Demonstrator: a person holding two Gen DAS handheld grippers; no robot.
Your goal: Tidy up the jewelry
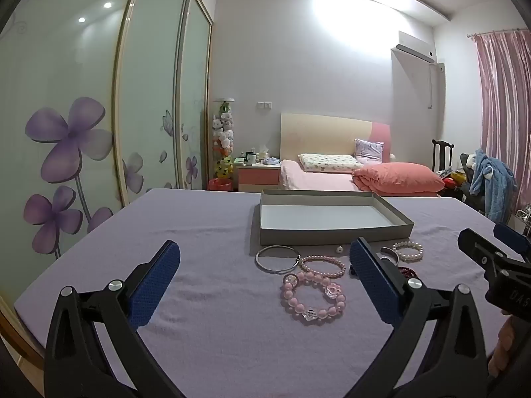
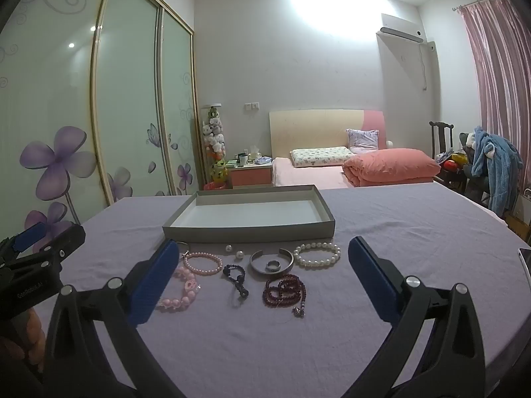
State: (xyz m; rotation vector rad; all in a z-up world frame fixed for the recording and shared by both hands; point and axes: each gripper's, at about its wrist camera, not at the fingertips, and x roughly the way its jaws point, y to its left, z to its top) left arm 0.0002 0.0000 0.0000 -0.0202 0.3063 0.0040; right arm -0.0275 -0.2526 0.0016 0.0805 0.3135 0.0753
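Note:
A shallow grey box [image 1: 332, 234] [image 2: 249, 234] lies open and empty on the lilac-covered table. In front of it are a silver bangle [image 1: 275, 270], a thin pink pearl bracelet [image 2: 202, 254], a big pink bead bracelet [image 1: 288, 298], a dark blue beaded piece [image 2: 234, 272], a silver cuff [image 2: 255, 262] around a ring [image 2: 273, 265], a dark red bead string [image 2: 285, 288], a white pearl bracelet [image 2: 317, 247] and two loose pearls [image 2: 239, 254]. My left gripper [image 1: 264, 243] hovers open over the pink bracelets. My right gripper [image 2: 264, 242] hovers open over the cuff and red beads. Neither holds anything.
The lilac cloth [image 1: 205, 232] runs bare to the left of the jewelry and box. A wardrobe with sliding flower doors [image 1: 66, 139] stands close on the left. Behind the table are a bed [image 1: 332, 172], a nightstand [image 1: 259, 174] and a chair with clothes [image 1: 488, 179].

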